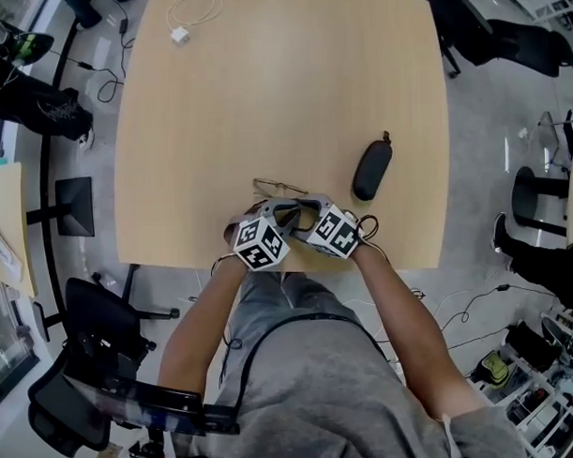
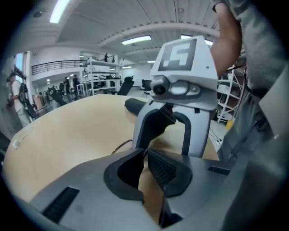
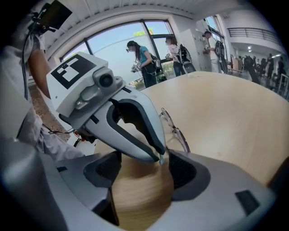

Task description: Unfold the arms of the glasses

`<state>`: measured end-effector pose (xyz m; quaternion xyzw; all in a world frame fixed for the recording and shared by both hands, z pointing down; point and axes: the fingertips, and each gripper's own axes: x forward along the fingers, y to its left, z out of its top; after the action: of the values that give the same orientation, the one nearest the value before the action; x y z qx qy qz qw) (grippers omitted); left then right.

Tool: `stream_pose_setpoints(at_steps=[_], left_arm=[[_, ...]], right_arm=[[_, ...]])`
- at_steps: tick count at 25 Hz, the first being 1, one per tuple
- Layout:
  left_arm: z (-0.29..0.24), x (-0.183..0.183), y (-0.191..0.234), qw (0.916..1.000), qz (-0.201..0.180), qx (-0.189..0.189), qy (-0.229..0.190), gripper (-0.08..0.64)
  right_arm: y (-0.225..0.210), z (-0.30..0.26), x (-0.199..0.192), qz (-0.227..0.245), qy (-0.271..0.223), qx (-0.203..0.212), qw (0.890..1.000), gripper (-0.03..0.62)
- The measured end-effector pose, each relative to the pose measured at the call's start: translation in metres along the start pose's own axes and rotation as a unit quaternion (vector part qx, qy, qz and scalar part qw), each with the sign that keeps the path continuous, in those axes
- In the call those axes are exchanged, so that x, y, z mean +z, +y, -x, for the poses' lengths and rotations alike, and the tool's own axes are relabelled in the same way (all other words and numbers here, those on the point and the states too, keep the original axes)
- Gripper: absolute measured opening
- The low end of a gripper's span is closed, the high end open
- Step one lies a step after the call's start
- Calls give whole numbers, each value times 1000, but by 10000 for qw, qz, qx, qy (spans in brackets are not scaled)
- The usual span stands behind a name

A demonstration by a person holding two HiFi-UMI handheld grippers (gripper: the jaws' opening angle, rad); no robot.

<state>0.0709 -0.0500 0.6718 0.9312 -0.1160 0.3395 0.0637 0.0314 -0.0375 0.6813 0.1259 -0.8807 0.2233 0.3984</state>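
Thin wire-framed glasses [image 1: 280, 187] lie on the light wooden table [image 1: 263, 93], just beyond both grippers. In the right gripper view the glasses [image 3: 174, 130] rest on the table behind the left gripper's fingers [image 3: 144, 128]. My left gripper [image 1: 284, 212] is shut, its pads [image 2: 159, 168] almost touching, and a small pale bit shows at its tip; I cannot tell what that is. My right gripper [image 1: 307, 211] faces it from the right and stands open [image 3: 142, 169], with bare table between its pads. The left gripper's tip hangs just over that gap.
A black glasses case [image 1: 372, 170] lies right of the glasses, also seen in the left gripper view as a dark case [image 2: 135, 104]. A white charger and cable [image 1: 187, 18] sit at the far edge. The table's near edge [image 1: 269, 267] runs right under the grippers. Office chairs surround the table.
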Motion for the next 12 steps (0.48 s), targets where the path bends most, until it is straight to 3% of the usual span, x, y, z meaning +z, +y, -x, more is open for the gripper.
stream_pose_setpoints(at_steps=[4,7,12], left_arm=[[-7,-13,-5,9983,-73,-396,423,8],[-8,-19,-14,9959,-143,-637,629,8],[-6,-31,-19,9933,7,-805,830,8]], right_arm=[[5,1,6,305,-3,74,9995,354],[6,-3,1,565,272,128,9979,379],[1,-5,-1,788,489,170,9955,400]])
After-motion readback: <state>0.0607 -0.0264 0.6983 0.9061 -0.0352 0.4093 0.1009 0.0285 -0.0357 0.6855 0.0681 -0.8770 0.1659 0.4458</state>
